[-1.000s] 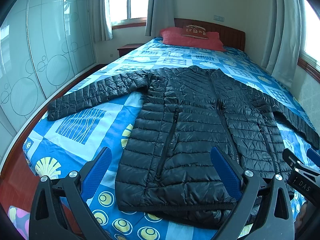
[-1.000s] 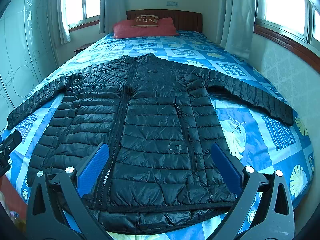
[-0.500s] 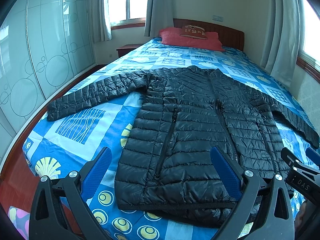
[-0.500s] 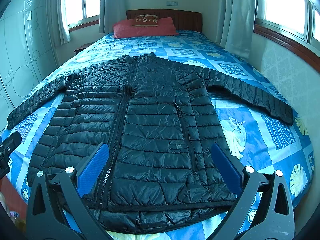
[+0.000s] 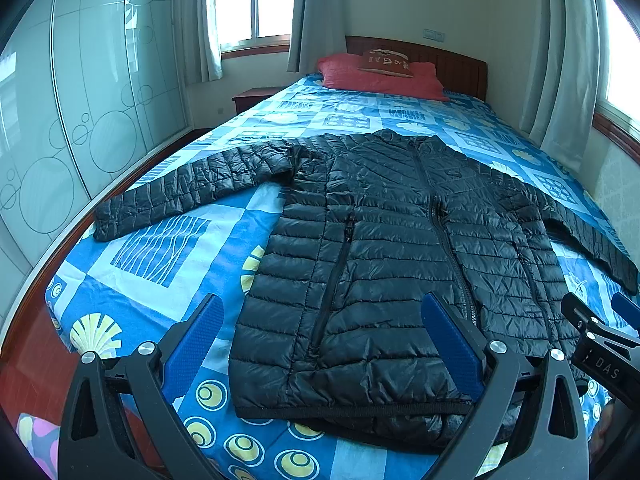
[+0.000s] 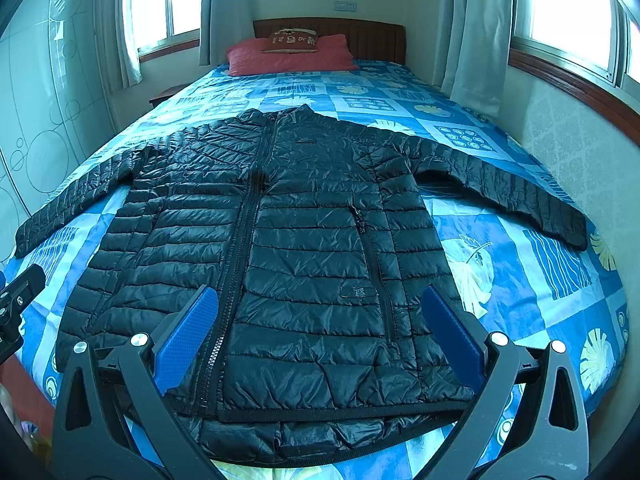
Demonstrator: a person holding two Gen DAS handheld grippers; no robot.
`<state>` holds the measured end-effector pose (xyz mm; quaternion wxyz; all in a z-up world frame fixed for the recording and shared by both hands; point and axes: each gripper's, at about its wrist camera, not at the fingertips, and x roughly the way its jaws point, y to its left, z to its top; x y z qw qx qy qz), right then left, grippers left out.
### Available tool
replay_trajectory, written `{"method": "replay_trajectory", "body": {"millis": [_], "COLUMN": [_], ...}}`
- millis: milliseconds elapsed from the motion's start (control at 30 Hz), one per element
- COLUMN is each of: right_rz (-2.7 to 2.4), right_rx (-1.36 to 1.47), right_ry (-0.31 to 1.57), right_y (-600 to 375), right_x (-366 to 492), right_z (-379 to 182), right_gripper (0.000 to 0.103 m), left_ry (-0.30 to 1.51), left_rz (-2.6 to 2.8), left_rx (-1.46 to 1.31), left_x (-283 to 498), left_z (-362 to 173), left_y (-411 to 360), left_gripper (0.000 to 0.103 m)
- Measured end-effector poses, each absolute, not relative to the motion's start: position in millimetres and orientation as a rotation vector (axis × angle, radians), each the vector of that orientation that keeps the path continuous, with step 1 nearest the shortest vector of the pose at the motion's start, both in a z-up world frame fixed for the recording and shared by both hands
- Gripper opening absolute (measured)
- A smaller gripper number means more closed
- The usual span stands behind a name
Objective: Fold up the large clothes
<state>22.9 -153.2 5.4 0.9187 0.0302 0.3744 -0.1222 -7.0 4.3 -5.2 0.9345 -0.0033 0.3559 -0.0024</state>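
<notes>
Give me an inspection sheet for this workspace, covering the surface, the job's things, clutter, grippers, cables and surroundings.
Surface: bed with a blue patterned bedspread.
Job's things: black puffer jacket lies flat, zipped, both sleeves spread out, not yet folded.
Clutter: red pillow with a small cushion on it at the headboard.
Grippers: left gripper open over the jacket's hem corner, holding nothing; right gripper open above the hem, holding nothing.
Cables: nothing seen.
Surroundings: glass wardrobe doors on the left, curtained windows, nightstand beside the bed.
</notes>
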Motion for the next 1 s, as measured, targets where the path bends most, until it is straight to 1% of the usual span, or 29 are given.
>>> {"method": "replay_trajectory", "body": {"millis": [1000], "right_rz": [-0.244], "right_rx": [0.052], "right_ry": [0.779], "right_y": [-147.1], "right_x": [26.3], "right_z": [6.1], "right_gripper": [0.101], "left_ry": [0.732], "left_rz": [-0.007], "left_rx": [-0.002], "left_x": [-6.0], "left_z": [-7.4], "left_y": [0.8], "left_gripper": [0.098]}}
